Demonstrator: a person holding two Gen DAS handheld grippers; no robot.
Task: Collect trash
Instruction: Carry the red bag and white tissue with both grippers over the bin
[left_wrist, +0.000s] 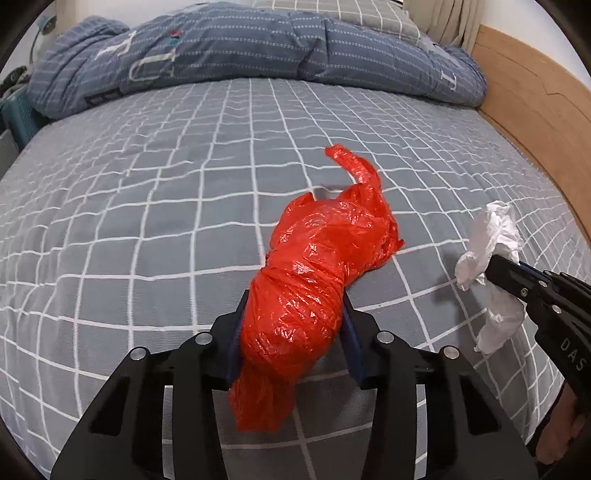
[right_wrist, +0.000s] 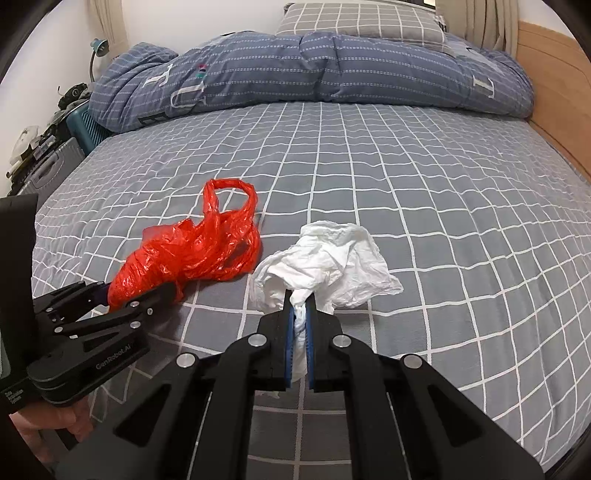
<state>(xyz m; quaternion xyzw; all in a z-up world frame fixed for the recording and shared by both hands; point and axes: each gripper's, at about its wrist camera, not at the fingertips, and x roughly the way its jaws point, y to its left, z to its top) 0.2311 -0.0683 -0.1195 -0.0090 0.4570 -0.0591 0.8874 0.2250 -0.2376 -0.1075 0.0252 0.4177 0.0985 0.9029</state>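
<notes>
Two bits gripped: left tongs (left_wrist: 293, 328) clamp red bag (left_wrist: 317, 266), right tongs (right_wrist: 300, 317) pinch white tissue (right_wrist: 325, 258); not yet binned, bed (right_wrist: 443, 192) otherwise bare

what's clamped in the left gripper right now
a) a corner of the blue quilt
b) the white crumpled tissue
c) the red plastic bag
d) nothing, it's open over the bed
c: in the left wrist view the left gripper has its blue pads pressed against both sides of the bunched red plastic bag, while the white tissue sits in the right gripper.
</notes>
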